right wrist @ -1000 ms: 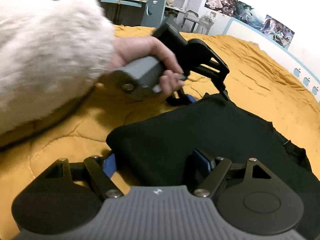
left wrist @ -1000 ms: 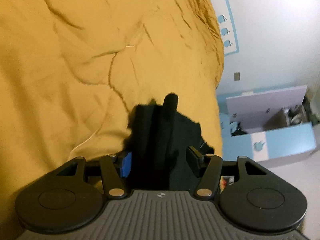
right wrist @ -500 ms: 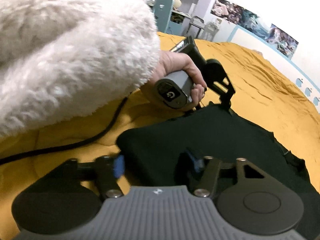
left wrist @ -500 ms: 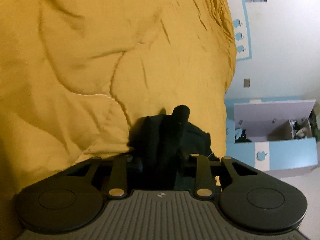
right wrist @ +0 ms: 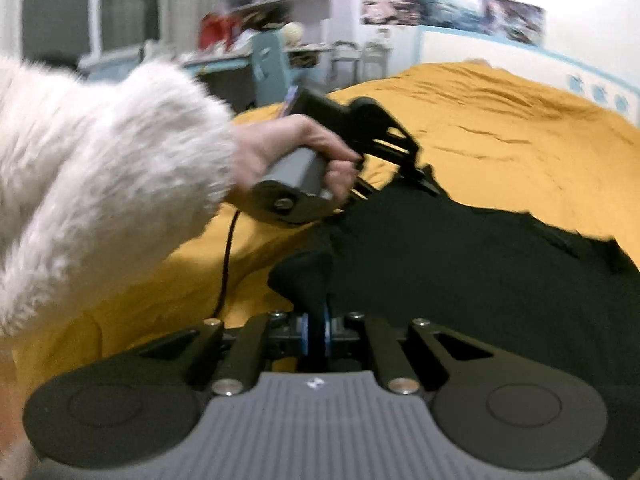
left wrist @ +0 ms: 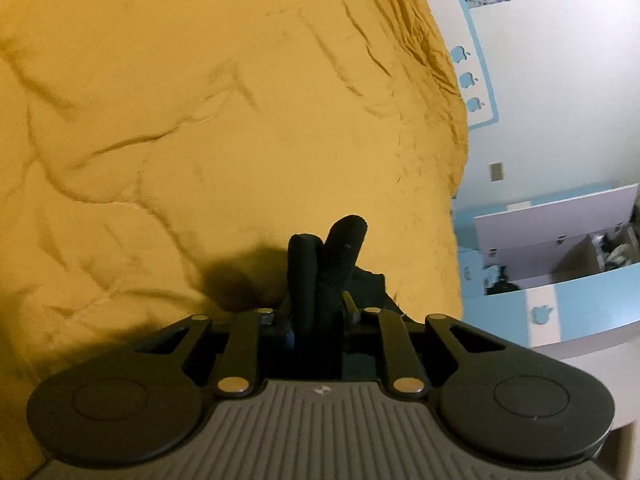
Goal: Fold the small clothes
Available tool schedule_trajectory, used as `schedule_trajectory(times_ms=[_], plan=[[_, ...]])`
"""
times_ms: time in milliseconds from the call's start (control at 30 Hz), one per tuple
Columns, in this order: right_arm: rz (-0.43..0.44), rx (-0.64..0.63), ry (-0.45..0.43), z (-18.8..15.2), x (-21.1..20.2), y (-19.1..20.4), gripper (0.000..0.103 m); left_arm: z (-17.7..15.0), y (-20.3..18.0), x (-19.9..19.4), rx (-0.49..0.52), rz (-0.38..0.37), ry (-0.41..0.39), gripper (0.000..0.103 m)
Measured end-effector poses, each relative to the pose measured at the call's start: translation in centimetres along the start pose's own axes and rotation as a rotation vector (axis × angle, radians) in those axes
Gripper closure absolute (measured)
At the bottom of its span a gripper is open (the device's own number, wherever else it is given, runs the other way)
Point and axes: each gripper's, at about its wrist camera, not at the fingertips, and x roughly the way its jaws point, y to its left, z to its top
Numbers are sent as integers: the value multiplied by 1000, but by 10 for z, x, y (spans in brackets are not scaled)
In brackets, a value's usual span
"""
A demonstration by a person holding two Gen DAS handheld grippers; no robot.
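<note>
Both claws have closed onto the black garment (right wrist: 460, 280) since a second ago and begun lifting its near edge off the bed (left wrist: 240, 120). On that edge, the right claw (right wrist: 316, 330) is pinched fully shut on cloth; the left claw (left wrist: 316, 320) is closing on a thick bunched fold. Likely step: first fold. Next, carry the edge across the garment, both claws level.
</note>
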Motion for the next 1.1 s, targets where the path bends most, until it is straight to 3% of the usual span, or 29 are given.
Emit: schedule_trajectory(times_ms=[267,567,833,1100], plan=[[-103,179,-101,4,-68,-65,102,-32,-98,13,143,79,-43,85],[-233,358,-185,-26,-140,-145,102,-87,-196,78,309,91,-44,85],[-334,496,-219,-71,-183,-210,102,-135,-244,149,374,62,23,85],[-406,659,-241,-113,-200,-267,102,-181,-270,210,462,114,83,85]])
